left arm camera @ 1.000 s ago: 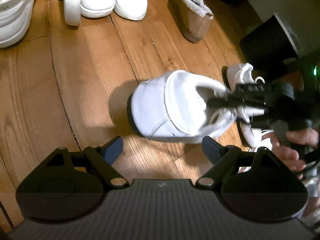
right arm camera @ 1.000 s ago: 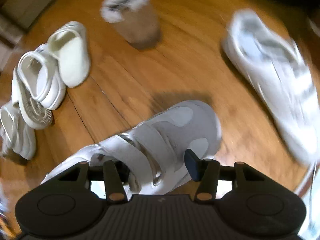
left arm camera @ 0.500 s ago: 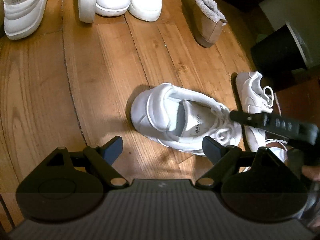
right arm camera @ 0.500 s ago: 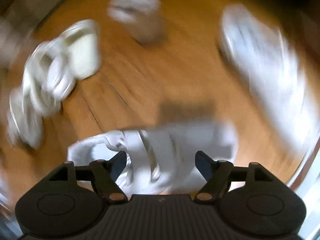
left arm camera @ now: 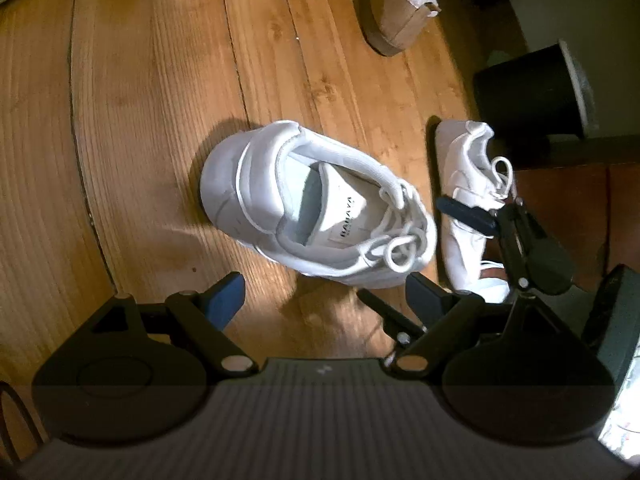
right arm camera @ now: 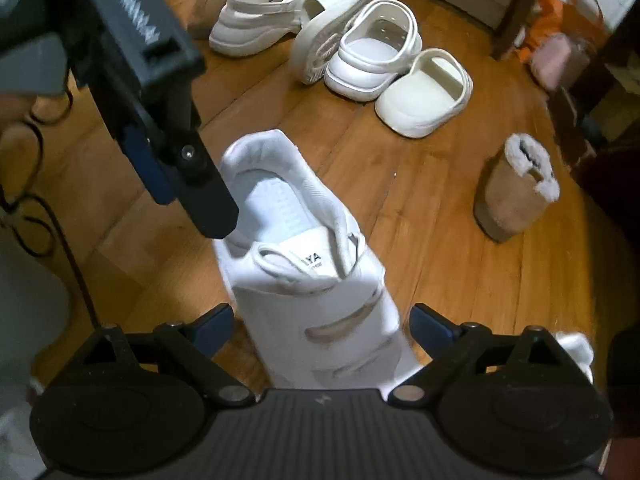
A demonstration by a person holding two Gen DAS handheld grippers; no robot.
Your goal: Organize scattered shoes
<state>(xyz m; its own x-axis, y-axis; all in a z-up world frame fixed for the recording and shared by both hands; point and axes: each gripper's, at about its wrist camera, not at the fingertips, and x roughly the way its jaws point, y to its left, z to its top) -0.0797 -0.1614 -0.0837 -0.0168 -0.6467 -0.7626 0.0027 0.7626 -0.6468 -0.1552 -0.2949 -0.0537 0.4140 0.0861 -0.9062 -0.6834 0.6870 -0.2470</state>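
A white lace-up sneaker (left arm camera: pixel 316 204) (right arm camera: pixel 304 240) stands upright on the wooden floor. My right gripper (right arm camera: pixel 322 328) straddles its toe end. The jaws are opening, with the shoe between them and a small gap at each pad. In the left wrist view one of its fingers (left arm camera: pixel 466 216) shows beside the laces. My left gripper (left arm camera: pixel 324 302) is open and holds nothing, hovering just short of the sneaker's side; in the right wrist view its finger (right arm camera: pixel 200 188) hangs over the heel opening. The matching white sneaker (left arm camera: pixel 468 184) lies just to the right.
A tan fleece-lined slipper (right arm camera: pixel 516 196) stands to the right. Several white clogs (right arm camera: pixel 372 60) crowd together at the back, one slide (right arm camera: pixel 324 36) tipped sole-out. A black bin (left arm camera: pixel 532 92) stands by the second sneaker. Cables (right arm camera: pixel 28 208) trail at the left.
The right gripper has opened and let go of the sneaker, which went from lifted and tilted to resting upright on the floor. The left camera's view has shifted nearer the shoe.
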